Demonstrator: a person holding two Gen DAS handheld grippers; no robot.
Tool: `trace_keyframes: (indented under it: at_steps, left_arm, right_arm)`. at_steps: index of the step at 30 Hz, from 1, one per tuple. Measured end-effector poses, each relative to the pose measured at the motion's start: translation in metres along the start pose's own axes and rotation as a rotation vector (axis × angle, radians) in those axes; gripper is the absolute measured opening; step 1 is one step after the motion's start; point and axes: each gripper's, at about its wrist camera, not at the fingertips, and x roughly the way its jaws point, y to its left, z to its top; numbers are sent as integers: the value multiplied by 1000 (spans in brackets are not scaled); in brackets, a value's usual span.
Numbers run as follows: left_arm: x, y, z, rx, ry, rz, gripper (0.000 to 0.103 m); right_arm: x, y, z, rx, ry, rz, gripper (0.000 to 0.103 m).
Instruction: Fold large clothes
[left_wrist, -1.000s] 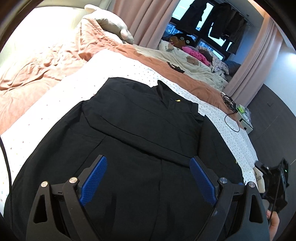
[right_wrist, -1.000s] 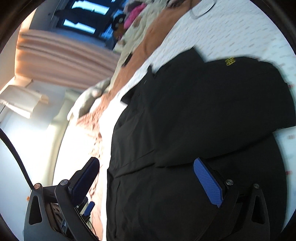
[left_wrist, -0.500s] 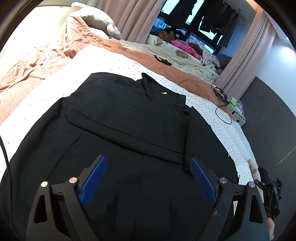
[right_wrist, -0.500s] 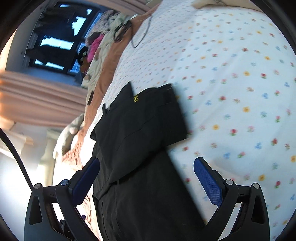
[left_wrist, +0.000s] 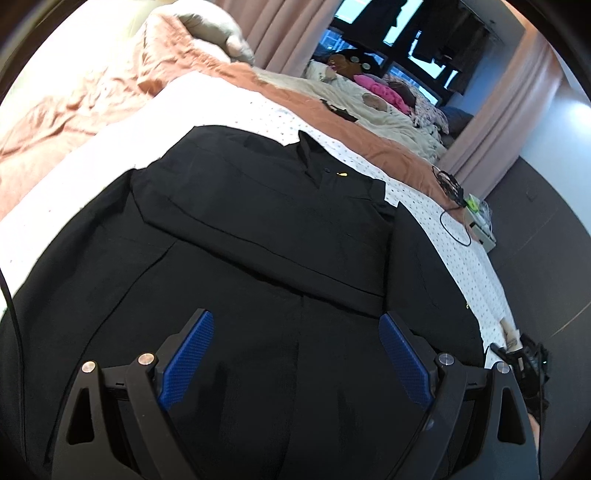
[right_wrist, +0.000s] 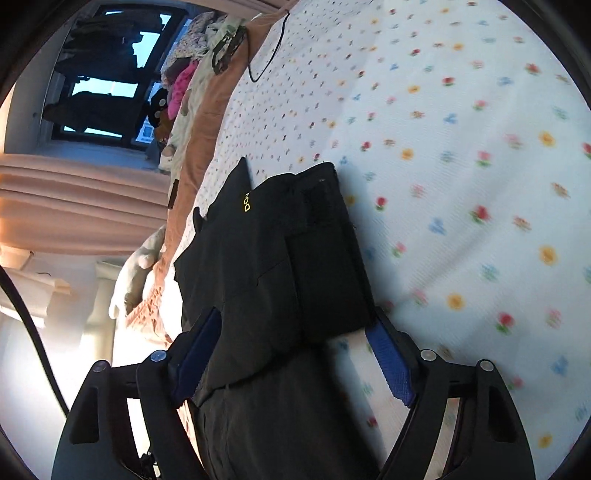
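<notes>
A large black garment (left_wrist: 266, 236) with a collar and a small yellow logo lies flat on the floral sheet (left_wrist: 461, 258), its sleeves folded in across the body. My left gripper (left_wrist: 295, 321) hangs open just above its lower part, with nothing between the blue pads (left_wrist: 188, 362). In the right wrist view the same garment (right_wrist: 280, 258) runs away from me along its side edge. My right gripper (right_wrist: 291, 328) straddles that edge low on the sheet (right_wrist: 461, 166). Its jaws are closing with the folded cloth between them, and a strip of sheet still shows beside the right pad (right_wrist: 388, 362).
A rumpled orange duvet (left_wrist: 74, 99) and a pale pillow (left_wrist: 218, 26) lie at the back left. Clothes and soft toys (left_wrist: 380, 92) pile up by the window. A black cable (left_wrist: 454, 229) and a small box (left_wrist: 480, 221) sit at the bed's right edge.
The right gripper rolled and sank to the garment's side edge, and its jaws narrowed around the cloth. The left gripper dropped a little closer to the garment and stayed open.
</notes>
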Motion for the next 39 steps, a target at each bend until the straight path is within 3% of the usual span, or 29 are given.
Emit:
trace_keyframes:
  at_steps: [1, 3, 6, 9, 13, 20, 25, 28, 34, 39]
  left_arm:
    - [2, 3, 1, -12, -1, 0, 93]
    - [5, 11, 3, -41, -11, -6, 93]
    - [7, 25, 10, -108, -20, -31, 93]
    - [1, 36, 17, -166, -61, -48, 93]
    - [-6, 49, 27, -206, -104, -47, 93]
    - [-24, 80, 38, -272, -160, -36, 93]
    - [-44, 106, 42, -296, -204, -14, 93]
    - [-55, 130, 40, -328, -209, -4, 93]
    - [-79, 178, 35, -389, -237, 55, 93]
    - [-90, 208, 30, -439, -252, 115, 93]
  right_arm:
    - [3, 0, 1, -8, -5, -39, 35]
    - [2, 5, 1, -41, -10, -61, 22]
    - [-9, 37, -2, -133, -75, -66, 16]
    - [-22, 88, -11, -244, -140, -12, 12]
    - [-20, 158, -30, -387, -171, 3, 9]
    - [11, 293, -89, -633, -147, 42, 8]
    - [39, 358, -137, -788, -113, 52, 5]
    - [52, 379, -161, -867, -118, 37, 5]
    - [105, 406, -203, -949, -40, 52, 5]
    - [152, 421, -222, -1000, -48, -15, 5]
